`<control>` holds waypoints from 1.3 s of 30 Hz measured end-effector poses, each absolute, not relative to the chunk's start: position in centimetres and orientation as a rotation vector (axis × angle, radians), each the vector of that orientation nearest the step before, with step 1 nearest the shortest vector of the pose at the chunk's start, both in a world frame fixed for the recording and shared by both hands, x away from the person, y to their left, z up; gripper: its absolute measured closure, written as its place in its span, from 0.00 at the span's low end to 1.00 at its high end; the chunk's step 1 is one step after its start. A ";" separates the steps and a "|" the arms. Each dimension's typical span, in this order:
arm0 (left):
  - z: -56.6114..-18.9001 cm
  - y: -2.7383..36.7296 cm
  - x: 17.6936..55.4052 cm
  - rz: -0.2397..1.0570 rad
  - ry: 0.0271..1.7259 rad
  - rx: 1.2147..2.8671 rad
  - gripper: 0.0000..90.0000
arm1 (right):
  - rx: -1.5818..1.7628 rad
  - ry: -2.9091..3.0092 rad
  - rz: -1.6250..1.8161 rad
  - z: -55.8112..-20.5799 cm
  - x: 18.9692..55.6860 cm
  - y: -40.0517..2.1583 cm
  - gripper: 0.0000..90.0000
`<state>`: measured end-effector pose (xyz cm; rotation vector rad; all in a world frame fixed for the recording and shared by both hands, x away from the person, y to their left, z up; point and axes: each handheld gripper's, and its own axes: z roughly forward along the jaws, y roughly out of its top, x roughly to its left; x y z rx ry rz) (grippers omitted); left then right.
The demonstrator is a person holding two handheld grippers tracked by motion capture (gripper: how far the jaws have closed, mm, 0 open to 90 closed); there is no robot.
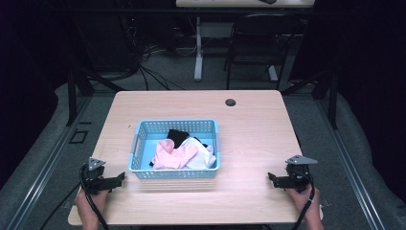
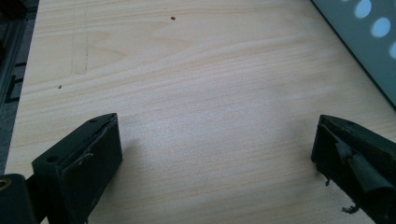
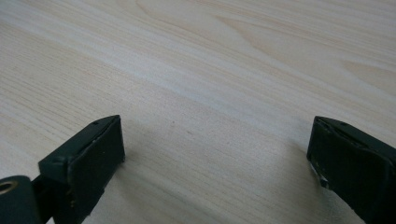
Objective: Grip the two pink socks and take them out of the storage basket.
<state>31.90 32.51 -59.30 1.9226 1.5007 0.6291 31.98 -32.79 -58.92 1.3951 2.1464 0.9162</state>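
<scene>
- Wooden table (image 1: 258, 129): blue basket (image 1: 143, 143) sits mid-table between your two grippers.
- Basket holds pink cloth (image 1: 170, 155), white cloth (image 1: 203, 154), black cloth (image 1: 178, 136).
- Left gripper (image 1: 120, 178): jaws spread wide, nothing between them, just beside the basket's near-left corner.
- Right gripper (image 1: 271, 178): jaws wide apart, nothing gripped, well clear of the basket.

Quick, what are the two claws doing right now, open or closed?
Left claw: open, holding nothing, over the bare table.
Right claw: open, holding nothing, over bare table too.
</scene>
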 end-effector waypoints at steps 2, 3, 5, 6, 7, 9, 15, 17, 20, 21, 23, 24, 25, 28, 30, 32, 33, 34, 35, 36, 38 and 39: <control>-59.3 32.5 31.9 0.629 1.501 1.923 0.02 | 1.395 2.147 0.916 -58.9 32.0 -32.8 0.04; -59.3 32.5 31.9 0.629 1.501 1.923 0.02 | 1.390 2.154 0.911 -58.9 32.0 -32.8 0.03; -59.3 32.5 31.9 0.629 1.501 1.923 0.02 | 1.392 2.151 0.908 -58.9 32.0 -32.8 0.03; -59.3 32.5 31.9 0.628 1.501 1.923 0.02 | 1.392 2.152 0.907 -58.9 32.0 -32.8 0.03; -59.3 32.5 31.9 0.627 1.502 1.923 0.02 | 1.393 2.150 0.908 -58.9 32.0 -32.8 0.03; -59.3 32.5 31.9 0.628 1.502 1.924 0.02 | 1.393 2.150 0.908 -58.9 32.0 -32.8 0.03; -59.3 32.6 32.0 0.625 1.511 1.920 0.00 | 1.396 2.144 0.908 -58.9 32.0 -32.7 0.03; -59.3 32.6 32.0 0.625 1.511 1.920 0.00 | 1.395 2.143 0.907 -58.9 32.0 -32.7 0.03; -59.2 32.6 32.0 0.618 1.505 1.928 0.00 | 1.397 2.148 0.903 -58.9 32.1 -32.8 0.03; -59.2 32.6 32.0 0.616 1.502 1.935 0.00 | 1.398 2.148 0.903 -58.9 32.1 -32.8 0.03; -59.2 32.7 32.0 0.615 1.498 1.943 0.00 | 1.398 2.148 0.904 -58.9 32.1 -32.8 0.03; -59.1 32.8 32.0 0.605 1.499 1.946 0.00 | 1.400 2.149 0.902 -58.9 32.1 -32.8 0.03; -58.9 33.1 31.9 0.590 1.498 1.942 0.00 | 1.398 2.148 0.904 -58.9 32.1 -32.8 0.03; -58.0 33.7 31.7 0.581 1.494 1.935 0.00 | 1.399 2.149 0.898 -58.9 32.1 -32.8 0.03; -57.1 34.1 31.7 0.576 1.493 1.940 0.00 | 1.398 2.147 0.900 -58.9 32.1 -32.8 0.03; -56.6 34.2 31.7 0.580 1.490 1.937 0.00 | 1.400 2.149 0.897 -58.9 32.1 -32.8 0.03; -55.6 34.6 31.6 0.572 1.478 1.935 0.00 | 1.399 2.149 0.897 -58.9 32.1 -32.8 0.03; -55.1 34.7 31.7 0.568 1.473 1.936 0.00 | 1.400 2.150 0.901 -58.9 32.1 -32.8 0.03; -55.1 34.7 31.7 0.568 1.473 1.936 0.00 | 1.400 2.150 0.901 -58.9 32.1 -32.8 0.03; -54.4 34.7 31.7 0.559 1.462 1.939 0.00 | 1.399 2.150 0.897 -58.9 32.1 -32.8 0.03; -53.0 34.7 31.9 0.552 1.442 1.960 0.00 | 1.399 2.150 0.899 -58.9 32.1 -32.8 0.03; -52.5 34.6 31.9 0.554 1.430 1.966 0.00 | 1.400 2.148 0.899 -58.9 32.1 -32.8 0.03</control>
